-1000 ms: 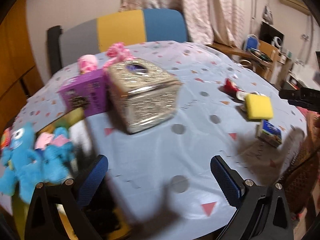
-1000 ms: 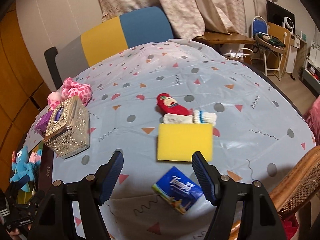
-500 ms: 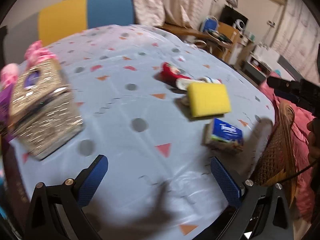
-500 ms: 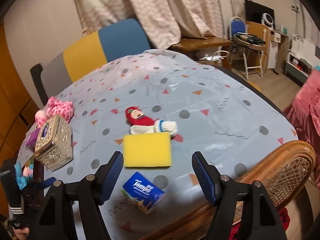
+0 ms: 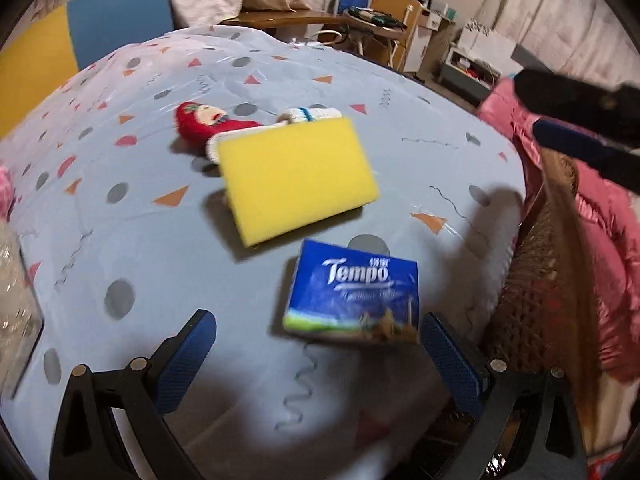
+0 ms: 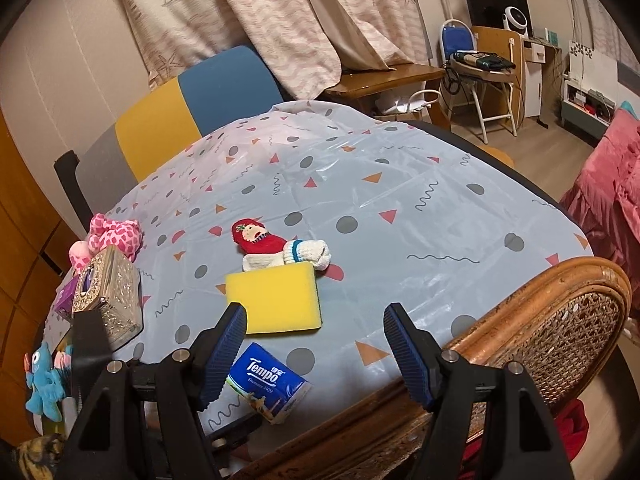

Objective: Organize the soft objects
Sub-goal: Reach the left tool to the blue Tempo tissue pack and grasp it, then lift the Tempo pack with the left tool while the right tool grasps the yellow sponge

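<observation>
A blue Tempo tissue pack (image 5: 354, 290) lies on the table just ahead of my open, empty left gripper (image 5: 320, 344). Behind it lies a yellow sponge (image 5: 298, 178), then a red and white knitted doll (image 5: 216, 126). My right gripper (image 6: 316, 344) is open and empty, held back over the table's near edge; it shows the tissue pack (image 6: 268, 386), the sponge (image 6: 276, 298) and the doll (image 6: 276, 246). A pink plush (image 6: 116, 236) and a blue plush (image 6: 42, 380) sit at the left.
A silver tissue box (image 6: 108, 300) and a purple box (image 6: 66, 298) stand at the table's left. A rattan chair back (image 6: 560, 320) is against the near right edge. A yellow and blue chair (image 6: 192, 104) stands behind the table (image 6: 400, 208). My right gripper's arm shows in the left wrist view (image 5: 580, 120).
My left gripper has swung right, away from the silver box and plushes, and closed in on the tissue pack. My right gripper has pulled back and up from the sponge.
</observation>
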Demonstrator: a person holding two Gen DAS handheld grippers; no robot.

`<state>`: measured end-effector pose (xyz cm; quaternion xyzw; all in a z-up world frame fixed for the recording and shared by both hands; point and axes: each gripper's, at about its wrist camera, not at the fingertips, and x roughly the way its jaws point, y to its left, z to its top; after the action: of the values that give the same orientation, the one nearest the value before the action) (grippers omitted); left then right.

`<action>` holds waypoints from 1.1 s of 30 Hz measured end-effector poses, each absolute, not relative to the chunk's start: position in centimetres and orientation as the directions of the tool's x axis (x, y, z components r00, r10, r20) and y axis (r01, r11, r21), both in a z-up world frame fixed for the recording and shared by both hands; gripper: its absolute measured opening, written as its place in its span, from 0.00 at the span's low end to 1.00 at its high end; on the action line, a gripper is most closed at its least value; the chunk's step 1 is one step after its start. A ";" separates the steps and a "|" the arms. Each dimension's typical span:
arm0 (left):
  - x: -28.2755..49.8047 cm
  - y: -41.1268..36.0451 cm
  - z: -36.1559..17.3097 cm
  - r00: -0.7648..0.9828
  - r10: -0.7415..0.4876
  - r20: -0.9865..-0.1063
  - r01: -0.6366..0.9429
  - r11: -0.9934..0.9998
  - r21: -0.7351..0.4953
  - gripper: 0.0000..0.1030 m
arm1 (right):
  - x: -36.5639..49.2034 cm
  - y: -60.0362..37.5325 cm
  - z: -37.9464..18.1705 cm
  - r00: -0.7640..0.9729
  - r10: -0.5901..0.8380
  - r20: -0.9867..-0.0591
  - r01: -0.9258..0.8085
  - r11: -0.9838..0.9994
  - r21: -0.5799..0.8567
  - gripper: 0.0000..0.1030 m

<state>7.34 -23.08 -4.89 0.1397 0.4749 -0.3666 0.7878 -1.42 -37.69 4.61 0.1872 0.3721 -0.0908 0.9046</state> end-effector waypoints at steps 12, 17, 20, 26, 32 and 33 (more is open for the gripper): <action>7.8 -24.0 -7.5 0.280 -0.453 -0.846 0.735 0.668 -0.114 0.72 | 0.4 -37.0 3.9 0.670 0.013 -0.743 0.290 0.916 0.278 0.70; 8.2 -18.5 -7.0 0.341 -0.442 -0.830 0.645 0.752 -0.135 0.72 | 3.0 -35.8 3.1 0.616 0.100 -0.781 0.251 0.915 0.315 0.70; 8.2 -14.6 -7.1 0.398 -0.387 -0.832 0.566 0.817 -0.110 0.72 | 4.8 -35.0 2.8 0.589 0.129 -0.797 0.244 0.913 0.328 0.70; 7.1 -8.6 -7.5 0.485 -0.326 -0.812 0.464 0.882 -0.077 0.73 | 8.4 -34.7 1.9 0.542 0.133 -0.830 0.268 0.908 0.321 0.70; 5.7 -7.4 -7.9 0.529 -0.324 -0.785 0.460 0.886 -0.056 0.72 | 11.9 -37.8 -1.5 0.479 0.119 -0.870 0.450 0.817 0.360 0.70; 5.6 -7.3 -7.8 0.530 -0.325 -0.783 0.458 0.887 -0.058 0.72 | 12.3 -38.1 -2.2 0.464 0.130 -0.876 0.481 0.794 0.372 0.70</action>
<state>5.63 -7.28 -7.85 0.0774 0.4297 -0.2246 0.8711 12.25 -38.08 -2.22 0.3015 0.5060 -0.1096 0.8007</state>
